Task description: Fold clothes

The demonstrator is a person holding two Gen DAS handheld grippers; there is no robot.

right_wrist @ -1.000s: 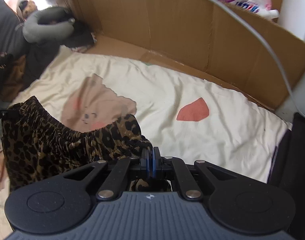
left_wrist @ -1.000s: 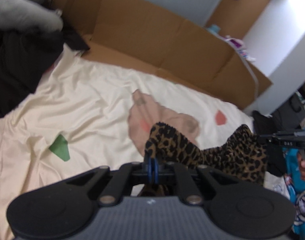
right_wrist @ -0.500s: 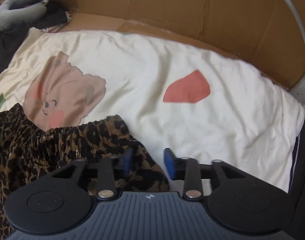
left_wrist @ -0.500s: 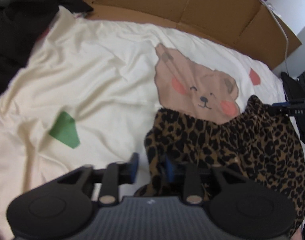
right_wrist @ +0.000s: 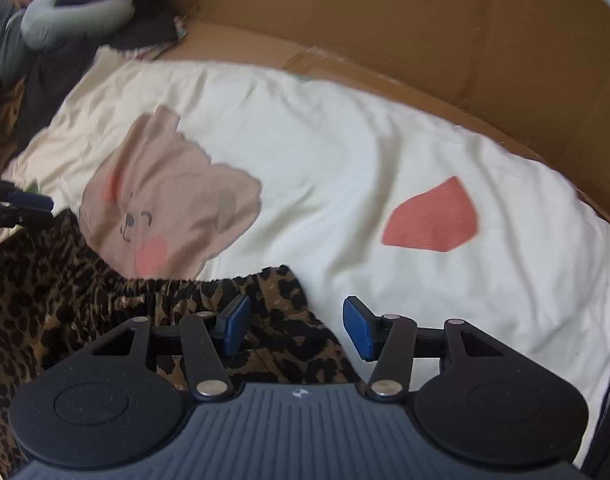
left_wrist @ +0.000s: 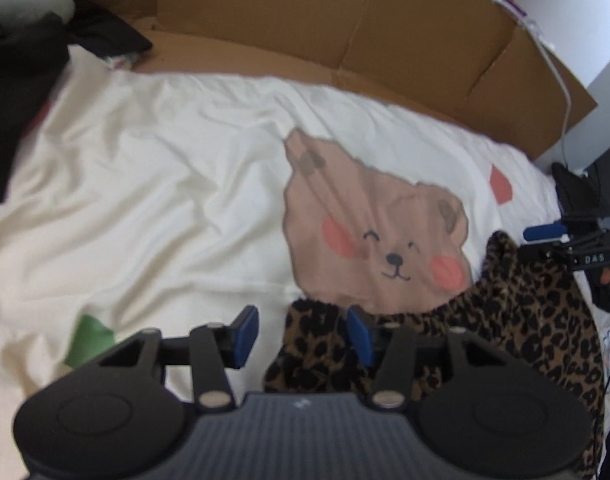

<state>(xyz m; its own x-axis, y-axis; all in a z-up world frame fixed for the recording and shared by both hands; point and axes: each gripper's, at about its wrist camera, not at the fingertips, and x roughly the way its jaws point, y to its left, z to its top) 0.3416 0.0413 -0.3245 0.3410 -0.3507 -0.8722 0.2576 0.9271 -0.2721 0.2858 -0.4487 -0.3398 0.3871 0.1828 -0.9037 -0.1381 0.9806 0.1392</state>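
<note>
A leopard-print garment [left_wrist: 517,320] lies on the cream bedsheet [left_wrist: 165,200], its gathered waistband just below the printed bear face [left_wrist: 385,240]. My left gripper [left_wrist: 303,336] hovers over the waistband's left corner; its jaws are opening, and the cloth lies under the gap with neither pad pressing it. In the right wrist view the same garment [right_wrist: 85,304] spreads to the lower left. Over its right corner my right gripper [right_wrist: 295,326] has its jaws opening too, the blue pads apart and off the fabric. The right gripper's tip [left_wrist: 561,240] shows at the left view's right edge.
Brown cardboard panels [left_wrist: 385,28] wall the far side of the bed. Dark clothes [left_wrist: 17,72] and a grey neck pillow [right_wrist: 73,12] are heaped at the far left. A red patch [right_wrist: 433,220] and a green patch [left_wrist: 89,340] are printed on the sheet. A white cable [left_wrist: 561,88] hangs at right.
Both grippers were shut on the waistband corners and holding the garment up. They came down to the sheet, opened and let it go; it now lies flat.
</note>
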